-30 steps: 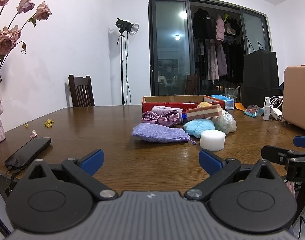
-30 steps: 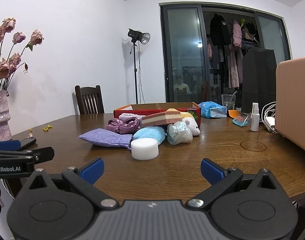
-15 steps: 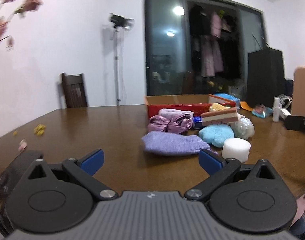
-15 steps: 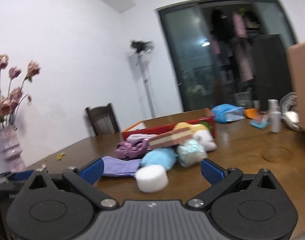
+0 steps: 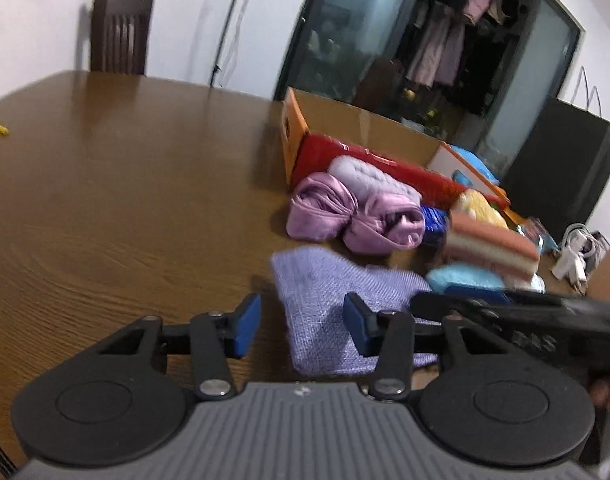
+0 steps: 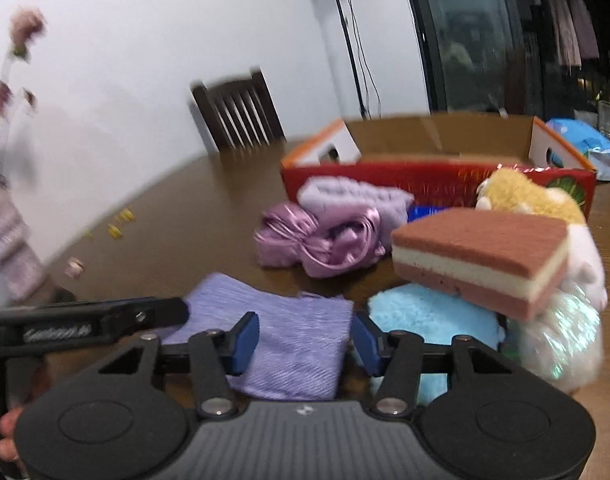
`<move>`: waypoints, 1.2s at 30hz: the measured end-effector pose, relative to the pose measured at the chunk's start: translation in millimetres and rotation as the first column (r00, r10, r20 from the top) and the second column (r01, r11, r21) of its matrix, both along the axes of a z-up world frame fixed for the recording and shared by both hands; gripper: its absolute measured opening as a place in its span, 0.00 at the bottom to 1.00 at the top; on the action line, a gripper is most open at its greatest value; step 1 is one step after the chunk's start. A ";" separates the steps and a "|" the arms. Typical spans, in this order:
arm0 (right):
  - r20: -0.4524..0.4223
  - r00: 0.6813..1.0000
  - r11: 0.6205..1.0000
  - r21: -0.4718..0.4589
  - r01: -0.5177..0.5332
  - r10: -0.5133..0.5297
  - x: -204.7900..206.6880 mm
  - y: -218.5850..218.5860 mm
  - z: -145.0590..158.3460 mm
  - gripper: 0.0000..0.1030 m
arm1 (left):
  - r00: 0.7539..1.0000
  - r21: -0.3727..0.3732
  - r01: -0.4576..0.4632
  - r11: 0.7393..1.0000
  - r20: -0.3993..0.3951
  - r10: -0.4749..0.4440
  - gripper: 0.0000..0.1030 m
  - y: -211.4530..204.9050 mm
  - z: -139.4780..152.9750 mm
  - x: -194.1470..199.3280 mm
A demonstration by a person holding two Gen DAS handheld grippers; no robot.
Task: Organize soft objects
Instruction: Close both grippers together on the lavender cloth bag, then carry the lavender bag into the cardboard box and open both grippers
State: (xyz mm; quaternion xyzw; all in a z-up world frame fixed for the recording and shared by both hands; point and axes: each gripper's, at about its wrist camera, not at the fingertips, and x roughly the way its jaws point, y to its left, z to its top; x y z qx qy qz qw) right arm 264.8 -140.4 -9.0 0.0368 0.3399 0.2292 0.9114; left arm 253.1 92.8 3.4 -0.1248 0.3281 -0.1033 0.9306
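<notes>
A: What's nearest each claw?

B: The pouch (image 5: 337,304). The left claw (image 5: 301,322) straddles its left end, the right claw (image 6: 305,336) its right end. Both sets of jaws stand apart, gripping nothing; whether any pad touches the cloth, I can't tell.

A: And just beyond?

B: Ahead of the right claw and slightly right lies a blue puff (image 6: 425,312), with a layered sponge (image 6: 481,256) resting on it and a shiny ball (image 6: 561,340) beside. Straight ahead sits a satin bundle (image 6: 321,240), then a yellow plush (image 6: 525,196).

A: The box (image 6: 437,176)?

B: Farthest out, open. Its floor isn't visible, but every soft thing I can see lies on the worktop (image 5: 125,200) outside it. I'd judge sorting hasn't begun; the whole heap remains.
</notes>
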 end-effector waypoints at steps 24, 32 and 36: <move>0.127 0.985 0.993 -0.019 -0.116 0.118 -37.2 -13.9 52.1 0.04 | 0.979 -0.010 0.155 0.988 0.138 -0.152 0.06 -23.2 73.6 -47.8; 0.295 0.950 0.994 -0.015 -0.104 0.104 -2.5 -57.2 134.6 0.04 | 0.939 -0.016 0.210 0.978 0.283 -0.197 0.06 -53.4 154.8 12.0; 0.275 0.957 0.995 -0.004 -0.098 0.095 75.4 -68.7 169.6 0.04 | 0.947 -0.009 0.195 0.981 0.260 -0.186 0.06 -71.7 177.8 96.6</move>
